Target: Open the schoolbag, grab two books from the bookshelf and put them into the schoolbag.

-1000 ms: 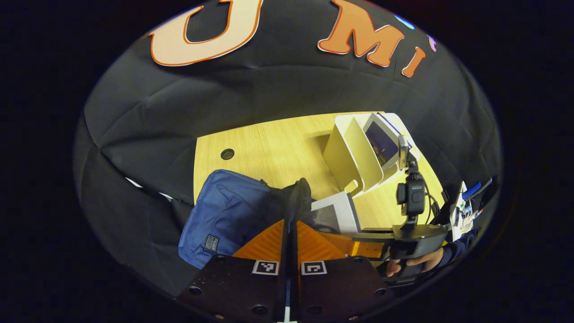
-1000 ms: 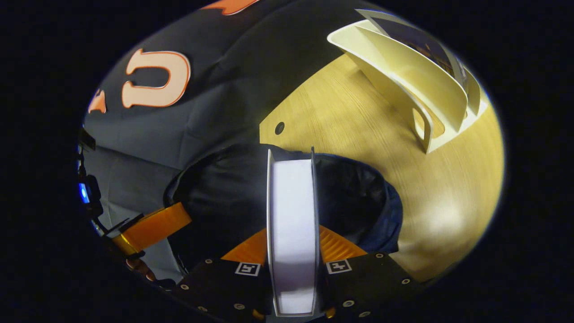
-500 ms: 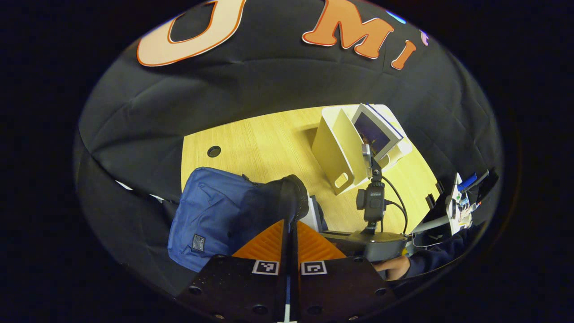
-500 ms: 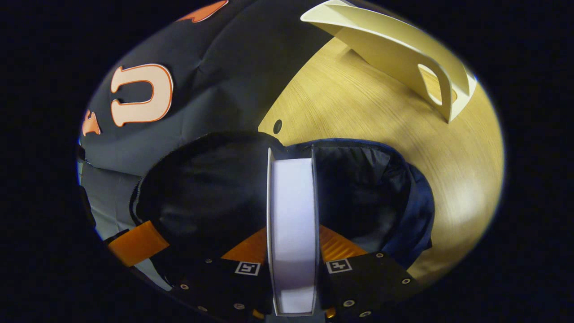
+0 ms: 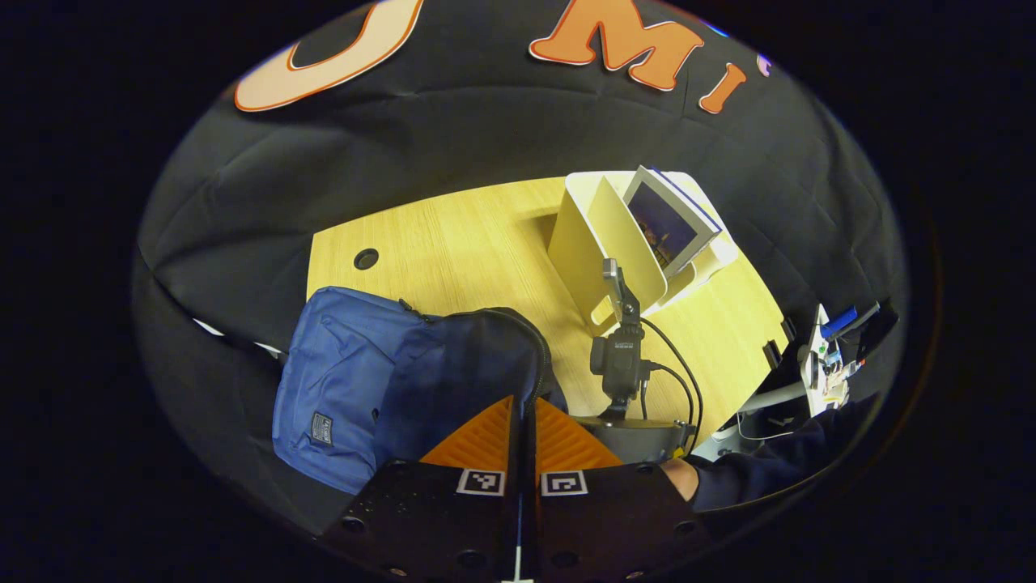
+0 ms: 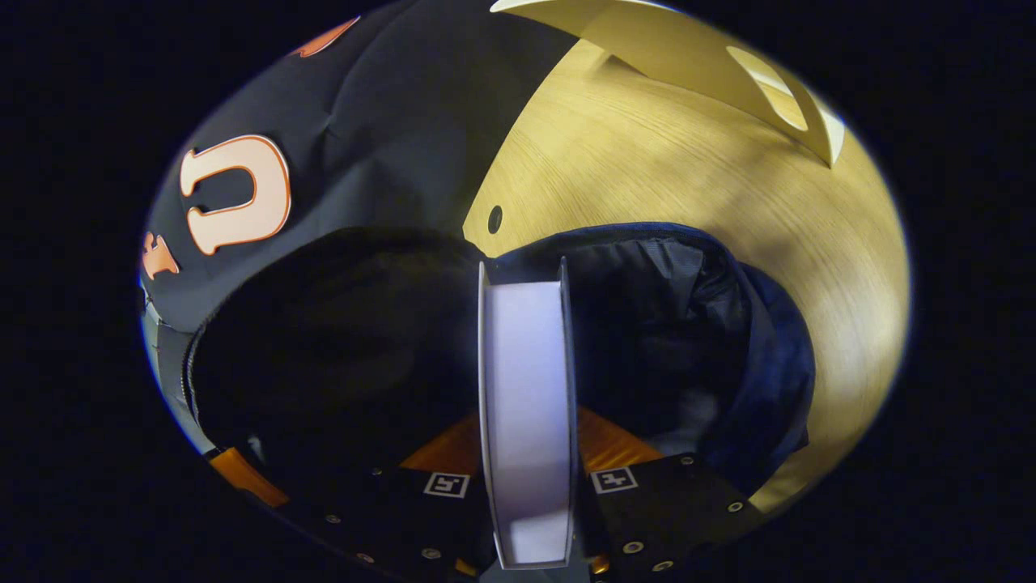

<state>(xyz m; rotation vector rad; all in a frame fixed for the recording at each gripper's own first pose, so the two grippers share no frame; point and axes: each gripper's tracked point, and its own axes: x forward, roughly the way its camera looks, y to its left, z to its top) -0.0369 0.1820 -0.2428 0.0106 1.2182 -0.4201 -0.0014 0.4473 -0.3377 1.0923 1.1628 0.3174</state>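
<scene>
Right gripper [image 6: 526,453], clamped on a book [image 6: 526,389], has pushed deeper into the schoolbag [image 5: 405,380] mouth, which the closed left gripper [image 5: 524,429] keeps pinched open by its rim; release likely next, second book [image 5: 668,223] waiting on the bookshelf [image 5: 599,243] beyond the schoolbag.

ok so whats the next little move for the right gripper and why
Probably lower it a bit further, then open. The right gripper is shut on the book, whose far end already sits inside the schoolbag mouth. The left gripper is pinching the bag's rim, holding it open, so the way down looks clear.
</scene>
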